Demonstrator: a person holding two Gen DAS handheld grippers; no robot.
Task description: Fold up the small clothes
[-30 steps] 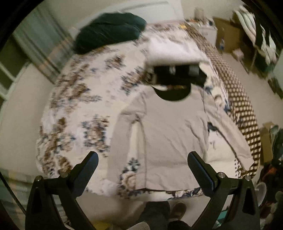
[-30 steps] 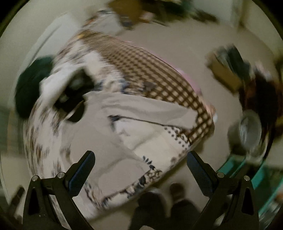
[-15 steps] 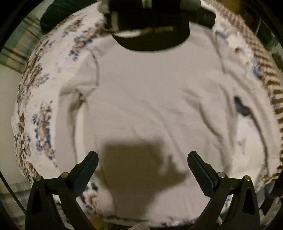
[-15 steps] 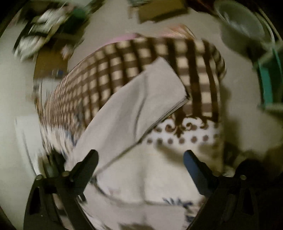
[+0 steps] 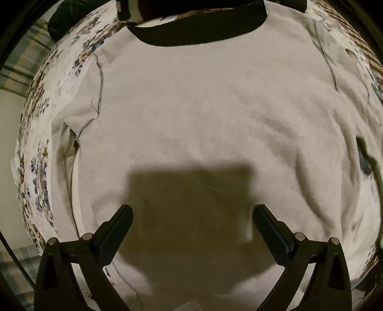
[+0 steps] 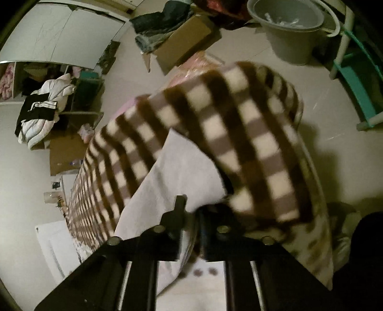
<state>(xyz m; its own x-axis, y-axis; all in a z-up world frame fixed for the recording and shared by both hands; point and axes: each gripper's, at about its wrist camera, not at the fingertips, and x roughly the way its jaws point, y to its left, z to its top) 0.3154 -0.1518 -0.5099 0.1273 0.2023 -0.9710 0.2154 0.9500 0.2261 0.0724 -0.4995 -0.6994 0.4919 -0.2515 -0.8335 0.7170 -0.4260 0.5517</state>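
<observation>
A grey long-sleeved shirt (image 5: 203,107) with a black collar (image 5: 198,36) lies flat, front up, on the floral bedspread (image 5: 36,143). My left gripper (image 5: 192,220) hangs open close above the shirt's lower body and throws a dark shadow on it; nothing is between its fingers. In the right wrist view, the shirt's sleeve (image 6: 182,167) lies across a brown-and-white checked blanket (image 6: 239,134) at the bed's corner. My right gripper (image 6: 191,205) is closing down on the sleeve's end, its pads pinching the cloth.
Beyond the bed corner stand a grey bucket (image 6: 287,28), a cardboard box (image 6: 186,45), a teal rack (image 6: 356,79) and a heap of clothes (image 6: 45,112). A dark green cloth (image 5: 67,14) and a black-and-white garment (image 5: 129,12) lie above the collar.
Both grippers have dropped toward the bed. The left one now hovers close over the shirt's body. The right one rolled, reached the sleeve's end and closed from wide open.
</observation>
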